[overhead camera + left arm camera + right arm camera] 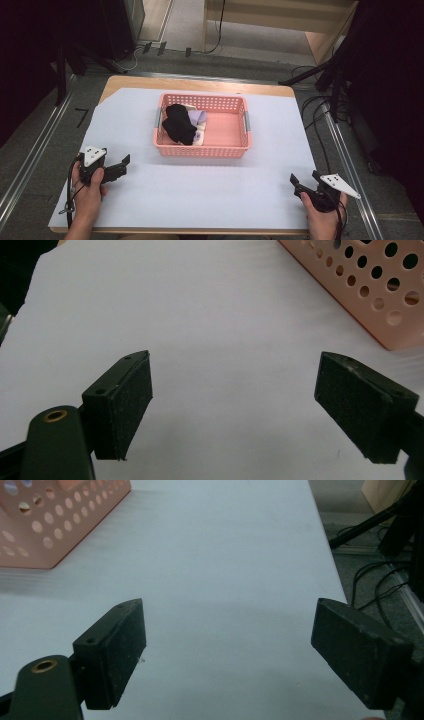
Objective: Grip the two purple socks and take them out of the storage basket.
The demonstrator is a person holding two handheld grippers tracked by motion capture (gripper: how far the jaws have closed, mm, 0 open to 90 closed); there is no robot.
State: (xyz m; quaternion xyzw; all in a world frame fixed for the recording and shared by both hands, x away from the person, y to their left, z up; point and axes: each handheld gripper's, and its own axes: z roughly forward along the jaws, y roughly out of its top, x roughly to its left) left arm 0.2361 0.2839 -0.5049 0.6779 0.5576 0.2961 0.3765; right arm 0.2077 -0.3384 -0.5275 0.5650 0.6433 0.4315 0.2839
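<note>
Both jaws stood wide with nothing between them. From above, the left gripper (120, 166) and right gripper (304, 182) rested near the counter's (200, 195) front corners, well apart from the basket (202, 148) holding socks (179, 123). In each gripper view, a basket corner showed beyond the jaws

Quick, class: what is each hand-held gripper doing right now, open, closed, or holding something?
Left hand-held gripper: open, holding nothing, over the white sheet.
Right hand-held gripper: open, holding nothing, over the same sheet.
</note>
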